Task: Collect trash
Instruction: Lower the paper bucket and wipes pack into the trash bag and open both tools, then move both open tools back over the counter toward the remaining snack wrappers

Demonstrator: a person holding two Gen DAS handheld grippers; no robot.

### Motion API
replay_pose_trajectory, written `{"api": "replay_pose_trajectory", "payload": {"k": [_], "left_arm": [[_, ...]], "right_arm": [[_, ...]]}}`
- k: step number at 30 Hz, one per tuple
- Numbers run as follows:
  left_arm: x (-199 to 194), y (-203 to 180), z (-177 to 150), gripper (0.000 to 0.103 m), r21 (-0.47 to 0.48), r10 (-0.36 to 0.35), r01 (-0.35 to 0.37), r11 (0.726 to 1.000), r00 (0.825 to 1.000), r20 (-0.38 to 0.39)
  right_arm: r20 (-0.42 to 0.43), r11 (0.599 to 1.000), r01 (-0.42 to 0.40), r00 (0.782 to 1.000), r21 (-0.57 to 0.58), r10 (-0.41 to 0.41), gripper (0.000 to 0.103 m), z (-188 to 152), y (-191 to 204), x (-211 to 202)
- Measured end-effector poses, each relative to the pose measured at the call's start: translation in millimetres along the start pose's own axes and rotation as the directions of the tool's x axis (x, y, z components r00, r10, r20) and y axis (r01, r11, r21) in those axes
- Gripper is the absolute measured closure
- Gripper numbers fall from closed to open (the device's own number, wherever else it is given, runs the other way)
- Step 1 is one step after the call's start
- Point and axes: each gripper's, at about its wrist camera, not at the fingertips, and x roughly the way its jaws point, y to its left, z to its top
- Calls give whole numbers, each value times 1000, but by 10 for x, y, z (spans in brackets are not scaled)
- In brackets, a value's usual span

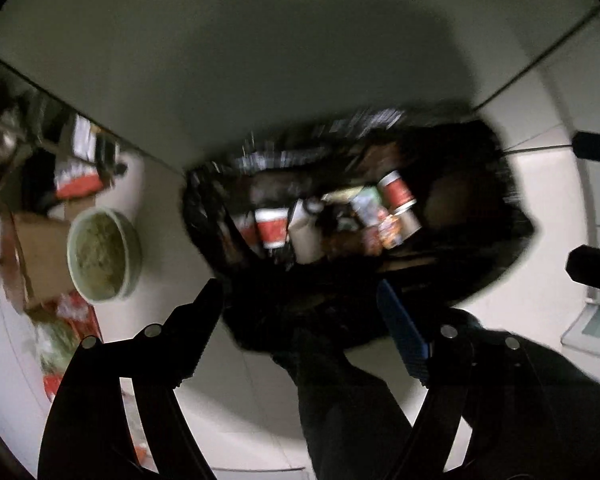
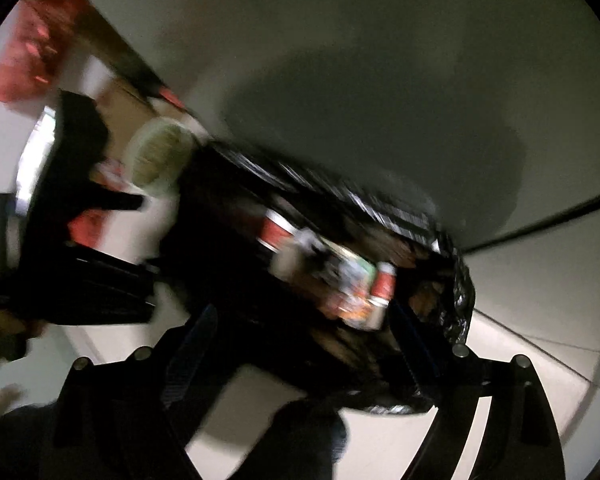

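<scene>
A black trash bag [image 1: 480,248] lies open on the pale floor. Inside it are red and white cups [image 1: 271,227], a red can [image 1: 396,189] and crumpled wrappers [image 1: 374,216]. My left gripper [image 1: 300,300] is open, its fingers spread over the bag's near edge, nothing between them. In the right wrist view the bag [image 2: 458,292] runs across the middle with the same cups and wrappers [image 2: 352,284]. My right gripper [image 2: 304,320] is open over the bag's near side. Both views are blurred.
A pale green bowl [image 1: 102,256] with greenish food stands on the floor left of the bag, also in the right wrist view [image 2: 160,156]. Cardboard [image 1: 40,256] and red packaging [image 1: 78,184] lie beyond it. A grey wall [image 1: 260,60] stands behind the bag.
</scene>
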Motion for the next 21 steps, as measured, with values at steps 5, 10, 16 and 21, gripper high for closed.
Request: {"api": "replay_pose_trajectory", "payload": {"k": [5,10,16,21], "left_arm": [[-1215,80,-118,25,49,-81,76,996,991,103],[-2119,208,-57,15,-12,-80,87,996,956,282],[-2571,292,295,15,-132,5,58,990,900,436],[-2708,297,591,15,-194,88,2,981,885,457]], "right_arm": [[169,981,-167,969,-93,181,14,253,360,-1322],[443,972,-156,869,-174,219,5,733,427,-2443],[550,993,61,829,99,-106,5,1850,-160,-2463],[479,963,132,847,234,-233,5,2646,-625,-2005]]}}
